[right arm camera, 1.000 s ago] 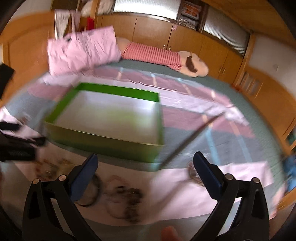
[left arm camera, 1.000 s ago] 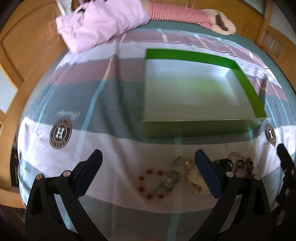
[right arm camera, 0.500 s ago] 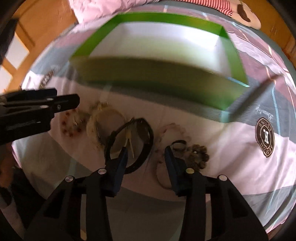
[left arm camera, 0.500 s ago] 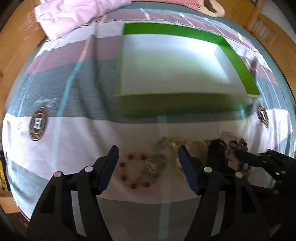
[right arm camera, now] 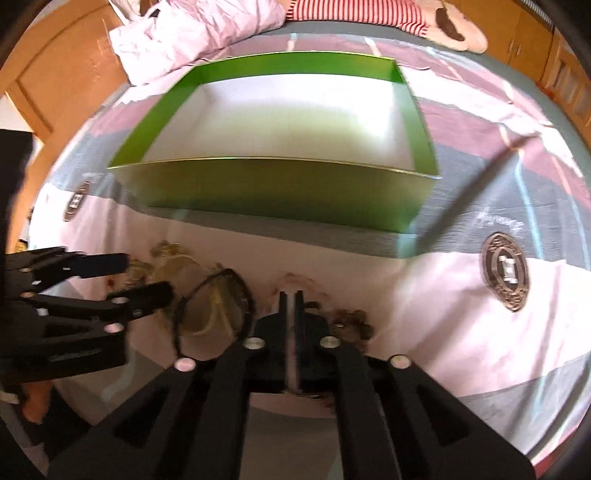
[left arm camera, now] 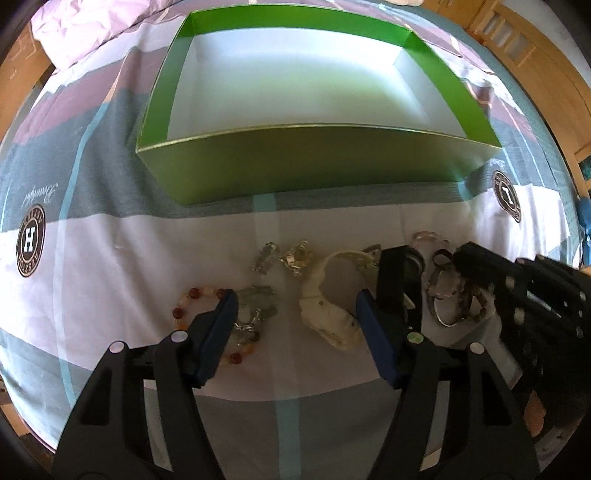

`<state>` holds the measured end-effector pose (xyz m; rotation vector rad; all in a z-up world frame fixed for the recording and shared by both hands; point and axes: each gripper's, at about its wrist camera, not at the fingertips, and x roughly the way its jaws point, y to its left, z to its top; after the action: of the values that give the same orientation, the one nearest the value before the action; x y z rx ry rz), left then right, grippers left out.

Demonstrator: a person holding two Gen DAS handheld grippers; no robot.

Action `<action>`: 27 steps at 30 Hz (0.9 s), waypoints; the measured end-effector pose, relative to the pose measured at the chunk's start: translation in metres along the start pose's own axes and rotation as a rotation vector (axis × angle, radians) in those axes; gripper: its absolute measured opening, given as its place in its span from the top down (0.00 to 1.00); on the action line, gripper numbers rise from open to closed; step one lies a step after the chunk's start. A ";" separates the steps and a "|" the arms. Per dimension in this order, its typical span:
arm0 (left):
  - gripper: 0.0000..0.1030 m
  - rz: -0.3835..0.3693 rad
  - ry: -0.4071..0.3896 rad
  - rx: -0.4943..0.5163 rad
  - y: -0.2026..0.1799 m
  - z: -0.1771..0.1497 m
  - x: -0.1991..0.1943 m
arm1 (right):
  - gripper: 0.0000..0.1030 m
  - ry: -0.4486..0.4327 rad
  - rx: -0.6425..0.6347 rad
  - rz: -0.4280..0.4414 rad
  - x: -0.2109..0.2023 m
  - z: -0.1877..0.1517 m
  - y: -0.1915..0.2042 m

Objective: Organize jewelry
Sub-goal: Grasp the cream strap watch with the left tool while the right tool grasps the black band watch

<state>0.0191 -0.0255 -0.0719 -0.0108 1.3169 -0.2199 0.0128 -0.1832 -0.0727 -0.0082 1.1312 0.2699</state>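
Several jewelry pieces lie in a row on the bedspread in front of a green box [left arm camera: 317, 162] with a white inside, also in the right wrist view [right arm camera: 280, 192]. My left gripper [left arm camera: 295, 306] is open low over them, a red bead bracelet [left arm camera: 195, 295] at its left finger, a cream bangle [left arm camera: 325, 317] between the fingers. My right gripper [right arm camera: 291, 295] is shut on a thin silvery bracelet [left arm camera: 443, 291] in the pile at the right; it shows in the left wrist view [left arm camera: 476, 266]. A black bangle [right arm camera: 214, 306] lies left of it.
Silver charms [left arm camera: 284, 254] lie ahead of the cream bangle. A pink pillow [right arm camera: 192, 33] and a striped plush toy [right arm camera: 369, 14] lie at the bed's far end. Wooden cabinets surround the bed. Round logos [left arm camera: 31, 240] mark the bedspread.
Both grippers dropped toward the jewelry row. My right gripper closed from half open to shut on the silvery bracelet. My left gripper stayed open and moved closer over the cream bangle.
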 end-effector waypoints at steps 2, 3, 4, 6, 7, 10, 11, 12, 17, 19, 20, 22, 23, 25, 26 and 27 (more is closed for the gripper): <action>0.34 0.013 0.000 -0.030 0.007 0.002 0.000 | 0.82 -0.002 -0.029 -0.005 0.004 -0.001 0.009; 0.35 0.017 0.000 -0.050 0.013 0.002 -0.001 | 0.82 0.000 -0.049 -0.004 0.008 -0.001 0.014; 0.35 0.021 0.004 -0.068 0.018 0.003 -0.001 | 0.82 0.001 -0.059 0.000 0.015 0.002 0.023; 0.35 0.025 0.009 -0.091 0.025 0.002 -0.002 | 0.82 0.022 -0.087 -0.009 0.025 0.000 0.030; 0.35 0.029 0.010 -0.095 0.027 0.002 -0.002 | 0.82 0.030 -0.092 -0.021 0.029 -0.001 0.030; 0.35 0.038 0.011 -0.093 0.029 0.001 -0.002 | 0.82 0.016 -0.107 -0.011 0.035 -0.007 0.033; 0.34 0.040 0.013 -0.089 0.028 0.001 -0.001 | 0.82 0.020 -0.114 0.007 0.035 -0.007 0.034; 0.34 0.042 0.015 -0.087 0.028 0.001 0.000 | 0.82 0.038 -0.109 0.027 0.036 -0.007 0.034; 0.33 0.042 0.022 -0.104 0.027 0.002 0.003 | 0.63 0.024 -0.075 0.048 0.020 -0.008 0.028; 0.31 0.052 0.022 -0.114 0.029 0.003 0.004 | 0.47 -0.019 -0.073 0.034 0.001 -0.009 0.021; 0.31 0.051 0.023 -0.118 0.030 0.003 0.006 | 0.44 -0.046 -0.072 0.036 -0.009 -0.011 0.018; 0.30 0.051 0.025 -0.120 0.030 0.004 0.007 | 0.44 -0.084 -0.065 0.092 -0.024 -0.009 0.013; 0.30 0.051 0.024 -0.117 0.029 0.004 0.008 | 0.43 -0.099 -0.062 0.150 -0.032 -0.008 0.010; 0.30 0.050 0.023 -0.111 0.026 0.005 0.009 | 0.41 -0.090 -0.073 0.229 -0.037 -0.009 0.011; 0.31 0.051 0.023 -0.110 0.026 0.006 0.009 | 0.39 -0.074 -0.092 0.244 -0.036 -0.012 0.015; 0.32 0.078 0.026 -0.109 0.025 0.006 0.011 | 0.39 -0.081 -0.108 0.219 -0.034 -0.015 0.020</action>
<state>0.0315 -0.0035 -0.0843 -0.0488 1.3515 -0.0824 -0.0186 -0.1735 -0.0464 0.0307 1.0370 0.5218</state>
